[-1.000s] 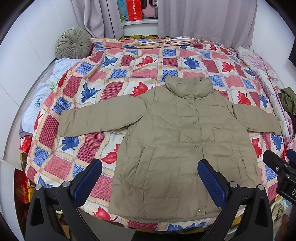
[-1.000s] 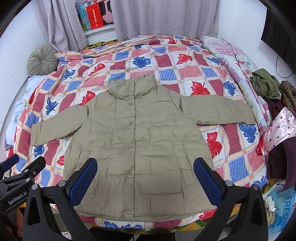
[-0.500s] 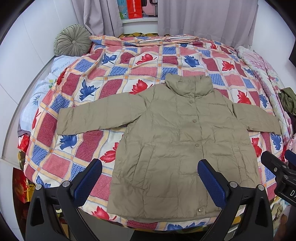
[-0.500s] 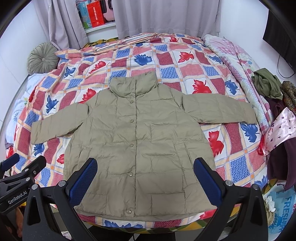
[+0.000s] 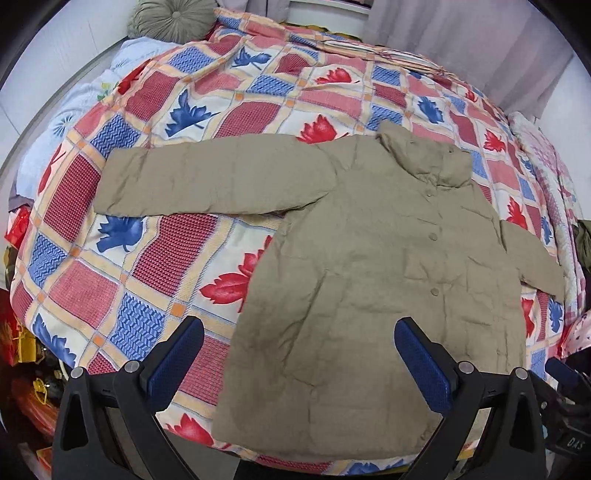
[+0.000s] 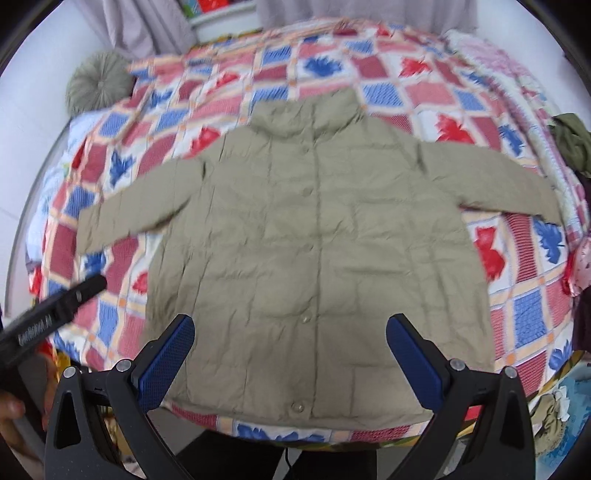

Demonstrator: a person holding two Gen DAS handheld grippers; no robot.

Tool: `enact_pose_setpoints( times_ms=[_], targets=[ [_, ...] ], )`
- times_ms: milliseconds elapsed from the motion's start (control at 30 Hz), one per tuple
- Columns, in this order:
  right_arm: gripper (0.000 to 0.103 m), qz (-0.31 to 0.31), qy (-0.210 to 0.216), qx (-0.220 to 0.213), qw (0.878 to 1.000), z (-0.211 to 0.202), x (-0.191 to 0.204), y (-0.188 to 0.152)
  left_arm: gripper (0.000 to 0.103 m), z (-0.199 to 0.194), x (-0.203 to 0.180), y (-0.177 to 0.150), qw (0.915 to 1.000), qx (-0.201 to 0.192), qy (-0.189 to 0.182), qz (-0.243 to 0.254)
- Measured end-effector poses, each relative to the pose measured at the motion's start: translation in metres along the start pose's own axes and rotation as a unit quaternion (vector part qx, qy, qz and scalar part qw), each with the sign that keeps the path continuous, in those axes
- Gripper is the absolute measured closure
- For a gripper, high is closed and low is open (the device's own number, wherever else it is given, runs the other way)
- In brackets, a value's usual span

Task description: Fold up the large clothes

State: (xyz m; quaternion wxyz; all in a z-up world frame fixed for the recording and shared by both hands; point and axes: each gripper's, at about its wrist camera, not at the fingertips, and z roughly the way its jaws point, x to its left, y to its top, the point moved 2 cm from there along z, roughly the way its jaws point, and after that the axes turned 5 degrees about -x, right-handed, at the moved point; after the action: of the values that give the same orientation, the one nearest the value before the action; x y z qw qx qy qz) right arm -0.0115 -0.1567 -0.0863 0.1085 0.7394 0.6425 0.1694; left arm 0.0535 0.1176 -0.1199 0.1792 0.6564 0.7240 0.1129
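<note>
Item under inspection: a khaki quilted puffer jacket with snap buttons [image 5: 388, 280] [image 6: 314, 251], lying flat, front side up, on a bed with a red, blue and cream patchwork leaf-print quilt [image 5: 162, 258] [image 6: 528, 317]. Both sleeves are spread outward; the stand-up collar points away from the cameras, and the hem lies at the near edge of the bed.

Left hand-held gripper [image 5: 299, 354]: jaws spread wide, holding nothing. It hovers above the jacket's hem and lower left side; its blue-padded fingers [image 5: 173, 365] show no contact with the fabric. The jacket's left sleeve extends ahead and to the left of it.

Right hand-held gripper [image 6: 290, 350]: jaws likewise spread wide, empty, positioned over the lower hem, with the button placket running forward between the fingers. This view is motion-blurred. The left hand-held gripper's black body enters at its left edge.

Surroundings: a round grey-green pleated cushion [image 5: 170, 18] [image 6: 98, 81] sits far ahead to the left, at the bed's head. Grey curtains [image 5: 480, 44] hang beyond the bed. Assorted loose clothes [image 6: 570, 142] lie to the right.
</note>
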Motion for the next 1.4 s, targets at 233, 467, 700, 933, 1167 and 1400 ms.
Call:
enact_pose_setpoints(
  times_ms=[233, 467, 700, 933, 1167, 1400],
  targets=[
    [0.000, -0.024, -0.010, 0.047, 0.999, 0.060, 0.028, -0.011, 0.000, 0.087, 0.092, 0.031, 0.9954, 0.005, -0.024, -0.093],
    [0.000, -0.046, -0.017, 0.061, 0.997, 0.110, 0.053, -0.015, 0.000, 0.178, 0.191, 0.068, 0.9822, -0.011, -0.039, -0.184],
    [0.000, -0.060, -0.016, 0.045, 0.997, 0.149, 0.073, 0.000, 0.000, 0.230, 0.264, 0.091, 0.9585, -0.027, -0.042, -0.281],
    [0.000, -0.055, 0.014, 0.001, 0.998, 0.172, 0.102, 0.047, 0.010, 0.237, 0.277, 0.123, 0.9547, -0.065, -0.018, -0.290],
    [0.000, -0.029, 0.078, -0.028, 0.996, 0.199, 0.132, 0.094, 0.095, 0.234, 0.252, 0.146, 0.9721, -0.054, -0.001, -0.228],
    [0.087, 0.063, 0.163, -0.004, 0.985, 0.245, 0.147, 0.123, 0.096, 0.154, 0.224, 0.168, 0.9800, -0.139, 0.003, -0.142]
  ],
)
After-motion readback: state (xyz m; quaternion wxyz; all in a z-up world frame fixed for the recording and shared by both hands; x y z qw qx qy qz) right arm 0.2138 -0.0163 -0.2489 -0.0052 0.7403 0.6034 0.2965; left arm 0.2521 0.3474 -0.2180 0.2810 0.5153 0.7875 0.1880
